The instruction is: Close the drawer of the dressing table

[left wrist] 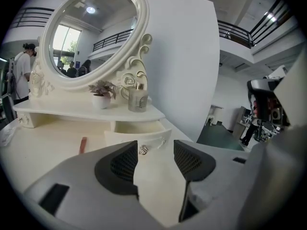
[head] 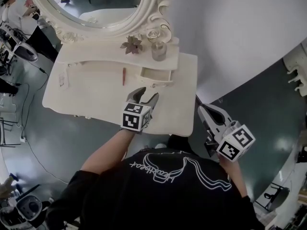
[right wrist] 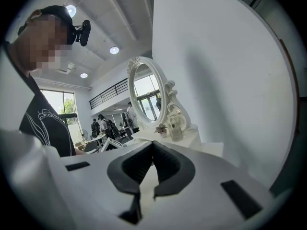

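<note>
A plant and glass jar are sitting at 12 o'clock of the open drawer, with a brown stick lying at its 9 o'clock. The left gripper is hovering over the dressing table with its jaws apart, pointing at the drawer. The right gripper is hanging off-table at 4 o'clock, jaws together.

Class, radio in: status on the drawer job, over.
Left gripper open, empty, facing drawer. Right gripper shut, empty, off to side. Drawer open, nothing blocking.

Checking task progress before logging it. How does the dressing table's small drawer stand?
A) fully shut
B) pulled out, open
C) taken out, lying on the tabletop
B: the drawer juts out beneath the shelf, its inside showing, ahead of the open left tongs.
</note>
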